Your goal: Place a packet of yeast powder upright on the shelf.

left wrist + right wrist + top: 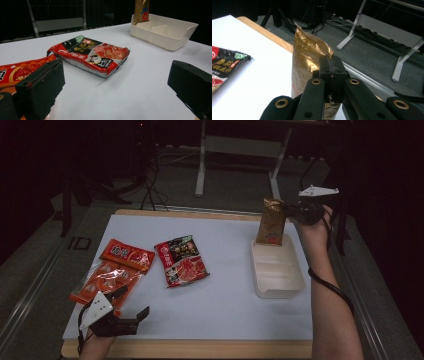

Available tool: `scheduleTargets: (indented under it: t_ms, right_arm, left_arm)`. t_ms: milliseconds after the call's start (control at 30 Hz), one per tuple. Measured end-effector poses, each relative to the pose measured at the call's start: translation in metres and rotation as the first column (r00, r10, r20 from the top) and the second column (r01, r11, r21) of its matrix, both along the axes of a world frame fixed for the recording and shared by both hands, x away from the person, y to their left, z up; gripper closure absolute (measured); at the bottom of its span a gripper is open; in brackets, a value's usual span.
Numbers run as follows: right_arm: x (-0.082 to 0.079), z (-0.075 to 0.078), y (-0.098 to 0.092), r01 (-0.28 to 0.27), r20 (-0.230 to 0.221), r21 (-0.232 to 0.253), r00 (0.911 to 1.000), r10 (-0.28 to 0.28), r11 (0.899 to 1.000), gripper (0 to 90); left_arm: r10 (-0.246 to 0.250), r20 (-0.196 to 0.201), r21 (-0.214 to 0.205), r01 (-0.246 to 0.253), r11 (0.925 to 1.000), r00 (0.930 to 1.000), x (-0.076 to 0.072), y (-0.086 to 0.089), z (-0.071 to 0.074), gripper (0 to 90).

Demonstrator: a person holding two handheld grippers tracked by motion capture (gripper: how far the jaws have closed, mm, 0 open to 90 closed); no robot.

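Nearest the high view's lens, at the table's near left corner, the left gripper [134, 318] rests with its jaws spread wide and nothing between them. Just beyond it lies an orange packet [105, 282], with a red packet [127, 254] overlapping its far end, and a red-and-black noodle pack [181, 260] lies flat to their right, apart from both. At the far right, the right gripper [289, 210] pinches the upper edge of the gold pouch [271, 221], which hangs upright with its lower end over the far compartment of the white tray [295, 282]; whether it touches the tray floor I cannot tell. From the left gripper view, two black jaws stand well apart over bare white table [140, 92], the red packet [22, 68] beside the left one, the noodle pack [91, 55] ahead, slightly puffed and crumpled at one corner. Farther off sits the tray [162, 41], dividers visible inside, with the pouch's [141, 11] lower part standing at its far end. In the right gripper view, the right gripper's [331, 65] jaws are clamped tight on the crinkled, shiny gold pouch [305, 62] near its top corner, the noodle pack [224, 67] lying at the left.
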State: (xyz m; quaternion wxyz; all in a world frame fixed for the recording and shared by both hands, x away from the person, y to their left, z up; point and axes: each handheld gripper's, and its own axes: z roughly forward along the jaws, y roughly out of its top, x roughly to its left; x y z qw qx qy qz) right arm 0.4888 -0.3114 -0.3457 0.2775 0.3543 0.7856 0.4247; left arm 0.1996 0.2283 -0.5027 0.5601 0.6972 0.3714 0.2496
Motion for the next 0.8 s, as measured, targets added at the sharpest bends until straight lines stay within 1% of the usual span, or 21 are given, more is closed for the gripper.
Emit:
scheduleTargets:
  t_ms: [133,200,367,467,500,600,633,667,733,767,800]
  right_arm:
    - [0.001,-0.008,0.001,-0.012,-0.016,-0.002,0.9998,0.012,1.000,89.7]
    - [0.001,-0.013,0.003,-0.019,-0.033,-0.004,0.9993,0.018,1.000,89.7]
    - [0.001,-0.025,0.004,-0.031,-0.067,0.011,0.9972,0.032,0.999,89.4]
    - [0.000,-0.033,0.003,-0.034,-0.081,0.009,0.9961,0.034,0.999,89.2]
    - [0.000,-0.036,0.003,-0.031,-0.088,0.009,0.9957,0.032,0.999,89.1]
    - [-0.002,-0.043,-0.002,-0.021,-0.096,0.030,0.9951,0.024,0.999,88.8]
    - [-0.002,-0.044,-0.004,-0.019,-0.098,0.025,0.9950,0.021,1.000,88.4]
    - [-0.003,-0.045,-0.004,-0.012,-0.101,0.013,0.9948,0.014,1.000,88.0]
    - [-0.004,-0.046,-0.007,-0.004,-0.099,0.015,0.9950,0.005,1.000,87.0]
    - [-0.005,-0.046,-0.008,0.002,-0.102,0.011,0.9948,-0.001,1.000,85.5]
    - [-0.006,-0.045,-0.009,0.009,-0.101,0.016,0.9949,-0.007,1.000,80.3]
  left_arm:
    - [-0.001,0.000,0.003,0.001,1.0000,1.0000,0.000,0.000,0.000,1.6]
    - [-0.003,0.000,0.003,0.003,1.0000,1.0000,0.000,-0.001,0.000,1.6]
    - [-0.002,0.003,0.000,0.002,1.0000,1.0000,0.000,0.000,0.000,1.6]
    - [-0.001,0.009,0.010,0.001,0.9999,1.0000,0.000,-0.001,0.000,1.6]
    - [-0.003,0.013,0.010,0.002,0.9999,0.9999,0.000,-0.001,0.000,1.6]
    - [-0.006,0.022,0.005,0.006,1.0000,0.9997,0.000,-0.001,0.000,1.7]
    - [-0.005,0.024,0.002,0.005,1.0000,0.9997,0.000,-0.001,0.000,1.7]
    - [-0.005,0.017,-0.001,0.006,1.0000,0.9998,0.000,0.000,0.001,1.7]
    - [-0.010,0.003,-0.016,0.010,0.9998,1.0000,0.000,0.000,0.001,1.7]
    - [-0.010,0.003,-0.016,0.010,0.9998,1.0000,0.000,0.000,0.001,1.7]
    - [-0.007,0.009,-0.025,0.007,0.9997,0.9999,0.000,0.000,0.002,1.7]
